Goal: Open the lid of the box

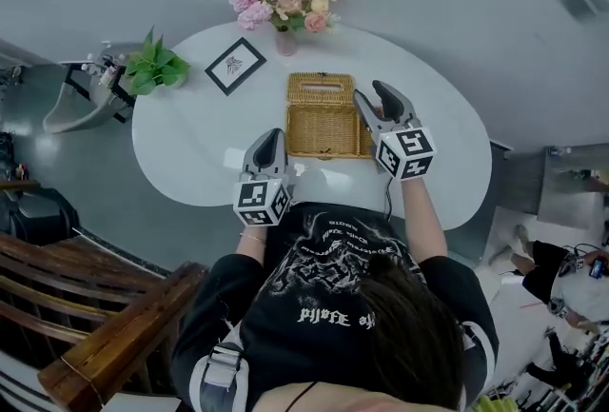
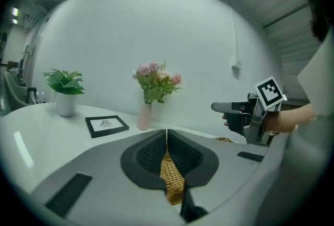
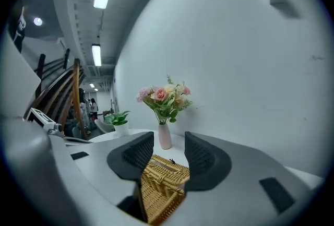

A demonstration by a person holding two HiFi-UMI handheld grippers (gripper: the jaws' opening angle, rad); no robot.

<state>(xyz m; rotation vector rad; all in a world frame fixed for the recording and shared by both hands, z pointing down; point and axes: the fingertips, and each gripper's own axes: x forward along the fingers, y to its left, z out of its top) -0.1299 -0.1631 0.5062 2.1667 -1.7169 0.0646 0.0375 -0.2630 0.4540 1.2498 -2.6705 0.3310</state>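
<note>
A woven wicker box [image 1: 324, 127] sits mid-table on the white oval table [image 1: 186, 148], its carry handle lying across the top; I cannot tell how its lid stands. My left gripper [image 1: 274, 140] rests at the box's front-left corner. In the left gripper view its jaws [image 2: 166, 133] meet at the tips, and wicker [image 2: 172, 180] shows through the slit below them. My right gripper [image 1: 374, 102] hovers over the box's right edge with its jaws apart. In the right gripper view [image 3: 168, 142] the box [image 3: 162, 180] lies below and between the pads, untouched.
A pink vase of flowers [image 1: 286, 1] stands at the table's far edge. A black picture frame [image 1: 235, 66] and a potted green plant [image 1: 154, 66] sit at the far left. Wooden chair rails [image 1: 95, 324] are at my lower left.
</note>
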